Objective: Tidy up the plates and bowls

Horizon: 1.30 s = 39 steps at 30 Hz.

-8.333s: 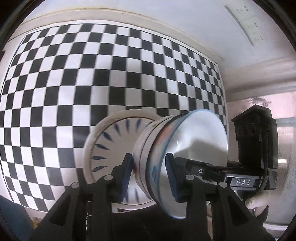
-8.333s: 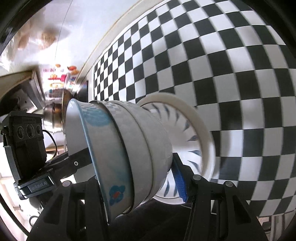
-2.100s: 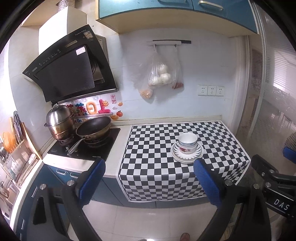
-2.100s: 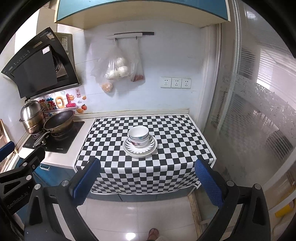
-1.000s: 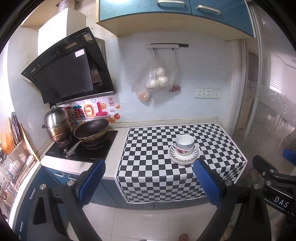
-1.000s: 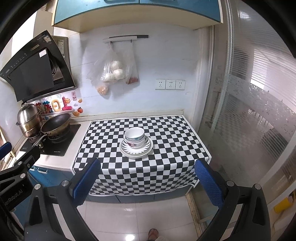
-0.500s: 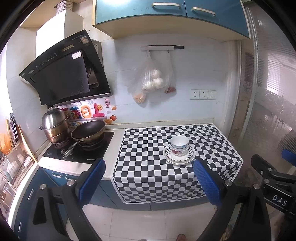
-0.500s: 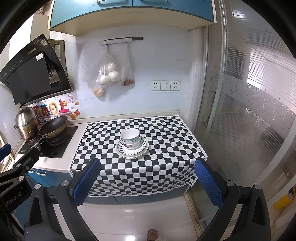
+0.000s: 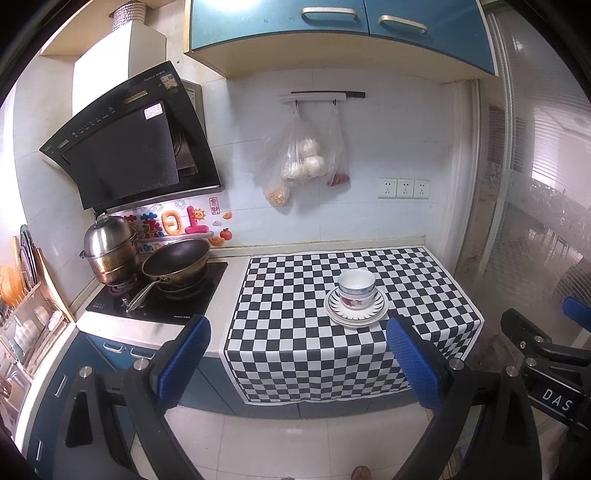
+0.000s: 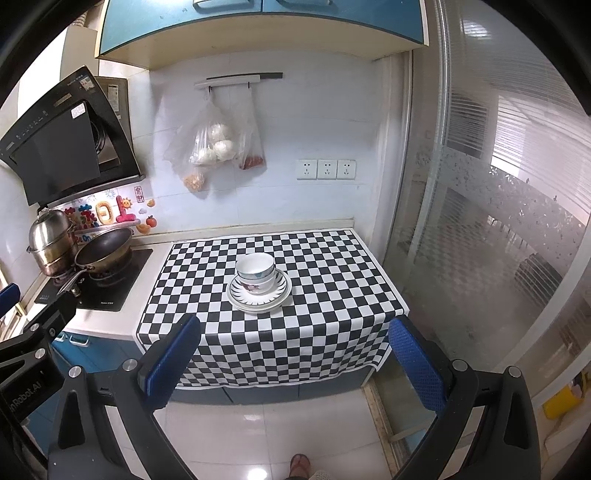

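Checkered black-and-white cloth (image 9: 295, 314) covers the right part of the worktop (image 9: 229, 291) and hangs over its near edge. Near the middle of that cloth stands the whole of the crockery that shows: a stack of plates (image 9: 356, 312) with nested bowls (image 9: 356, 288) sitting upright on top, everything centred in one pile. No other plate or bowl lies loose on the cloth, so the task looks finished or all but finished; I judge that nothing is left to gather here, though a rack at the far left edge of the left wrist view holds things too small to tell.

For room, the cloth is bare all around the pile, with the most free space on its left and near sides. To the left the worktop carries a black hob (image 9: 159, 295) with a frying pan (image 9: 175, 258) and a steel pot (image 9: 109, 251), well apart from the pile. A wall with sockets closes the far side, a glass partition (image 10: 480, 240) the right side, and a cupboard (image 9: 332, 33) hangs overhead. Tiled floor in front is open.

Both tools hang back from the worktop, over the floor. The left hand-held gripper (image 9: 299, 363) has its blue pads spread wide with nothing between them, and the right hand-held gripper (image 10: 293, 363) is likewise spread wide and holds nothing.
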Each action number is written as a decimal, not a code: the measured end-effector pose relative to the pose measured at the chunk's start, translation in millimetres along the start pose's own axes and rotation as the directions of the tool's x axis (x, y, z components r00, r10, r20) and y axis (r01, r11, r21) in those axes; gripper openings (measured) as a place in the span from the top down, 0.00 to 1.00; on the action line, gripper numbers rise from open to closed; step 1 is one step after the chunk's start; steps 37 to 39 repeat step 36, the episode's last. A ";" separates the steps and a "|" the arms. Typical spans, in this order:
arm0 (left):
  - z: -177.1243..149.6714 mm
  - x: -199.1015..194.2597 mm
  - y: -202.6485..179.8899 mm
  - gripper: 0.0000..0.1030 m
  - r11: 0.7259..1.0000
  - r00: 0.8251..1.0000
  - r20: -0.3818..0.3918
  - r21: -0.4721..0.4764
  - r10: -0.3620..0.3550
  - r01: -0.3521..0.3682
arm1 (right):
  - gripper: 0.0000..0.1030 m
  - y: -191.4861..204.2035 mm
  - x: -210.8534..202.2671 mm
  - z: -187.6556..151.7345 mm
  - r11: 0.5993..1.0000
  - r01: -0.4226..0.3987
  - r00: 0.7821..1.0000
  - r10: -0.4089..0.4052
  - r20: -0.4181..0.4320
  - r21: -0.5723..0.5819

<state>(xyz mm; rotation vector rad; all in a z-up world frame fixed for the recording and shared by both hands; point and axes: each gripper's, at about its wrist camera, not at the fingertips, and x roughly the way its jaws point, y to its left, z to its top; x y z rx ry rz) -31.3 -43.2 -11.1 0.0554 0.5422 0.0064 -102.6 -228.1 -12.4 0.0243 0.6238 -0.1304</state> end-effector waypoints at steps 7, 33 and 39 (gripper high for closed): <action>-0.8 -2.9 -1.1 0.05 1.000 1.000 0.009 -0.002 0.002 -0.002 | 0.00 -2.1 0.7 0.5 1.000 -0.001 1.000 0.001 0.006 -0.002; -3.1 -5.6 -1.3 0.05 1.000 1.000 0.012 -0.002 0.001 -0.001 | 0.00 -1.8 -2.1 0.7 1.000 0.004 1.000 -0.004 0.002 0.005; -4.4 -7.5 -0.8 0.05 1.000 1.000 0.021 0.001 0.001 -0.001 | 0.00 -2.4 -2.9 0.6 1.000 0.007 1.000 -0.008 0.003 0.009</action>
